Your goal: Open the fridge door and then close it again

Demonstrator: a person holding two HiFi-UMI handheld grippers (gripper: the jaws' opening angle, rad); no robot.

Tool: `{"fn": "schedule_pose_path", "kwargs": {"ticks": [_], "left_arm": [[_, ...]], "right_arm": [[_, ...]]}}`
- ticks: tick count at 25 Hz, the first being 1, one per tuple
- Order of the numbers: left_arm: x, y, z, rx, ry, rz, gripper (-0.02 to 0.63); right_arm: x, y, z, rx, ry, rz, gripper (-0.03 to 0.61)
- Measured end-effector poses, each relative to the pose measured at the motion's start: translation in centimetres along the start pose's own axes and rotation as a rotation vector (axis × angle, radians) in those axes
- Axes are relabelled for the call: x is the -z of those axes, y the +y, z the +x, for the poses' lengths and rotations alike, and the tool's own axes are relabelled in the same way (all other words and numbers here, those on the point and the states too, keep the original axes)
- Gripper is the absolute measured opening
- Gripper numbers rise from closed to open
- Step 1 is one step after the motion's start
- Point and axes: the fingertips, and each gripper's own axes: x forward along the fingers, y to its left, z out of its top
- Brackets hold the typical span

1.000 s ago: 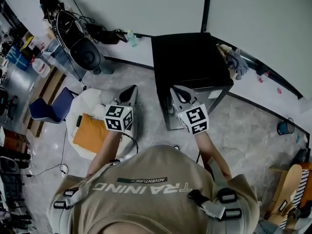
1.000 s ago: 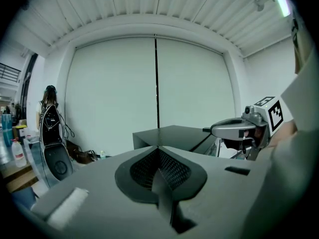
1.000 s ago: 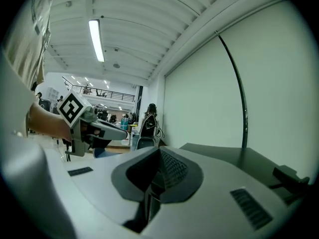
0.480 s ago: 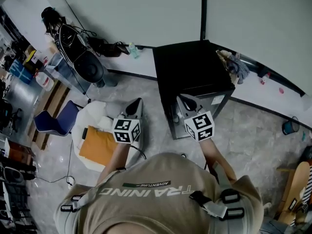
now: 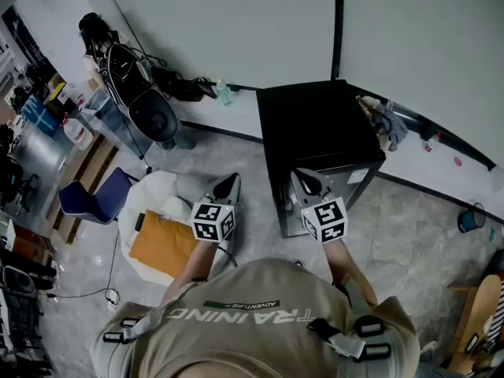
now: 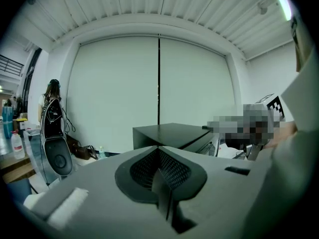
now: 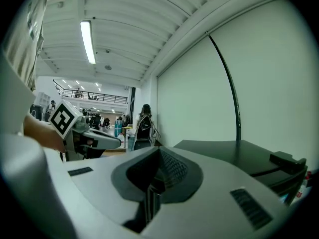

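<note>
You are holding both tongs pressed together and empty, the right tongs (image 5: 302, 179) nearer the black fridge (image 5: 315, 124) standing on the floor directly ahead, the left tongs (image 5: 228, 186) off its left side.

I see a blue chair (image 5: 90, 198) near the floor's left edge. Beside it is a white bag (image 5: 153, 195) with an orange packet (image 5: 163, 245) lying on top. A black speaker (image 5: 155, 115) stands on the floor against the pale wall (image 5: 236, 22), with a small clear bottle (image 5: 225, 93) near it at the wall's foot. A crumpled cloth (image 5: 386, 120) lies farther right along that wall. A blue cup (image 5: 468, 217) sits near the floor's right edge.
</note>
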Motion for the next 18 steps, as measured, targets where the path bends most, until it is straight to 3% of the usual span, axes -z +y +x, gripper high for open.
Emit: {"fn": "schedule_pose_path", "kwargs": {"ticks": [6,11,18], "left_arm": [[-0.4,0.0,0.0,0.006,-0.006,0.015,0.0],[0.5,0.2,-0.1,0.046,-0.004,-0.109,0.0],[1.6,0.4,0.1,0.038,0.021,-0.109,0.0]], "right_arm": [[-0.3,0.9,0.2,-0.013,-0.006,-0.035,-0.005],[0.7,0.2,0.2,0.007,0.008,-0.052,-0.005],[0.9,-1.4,-0.5,0.04,0.004,0.008,-0.005]]}}
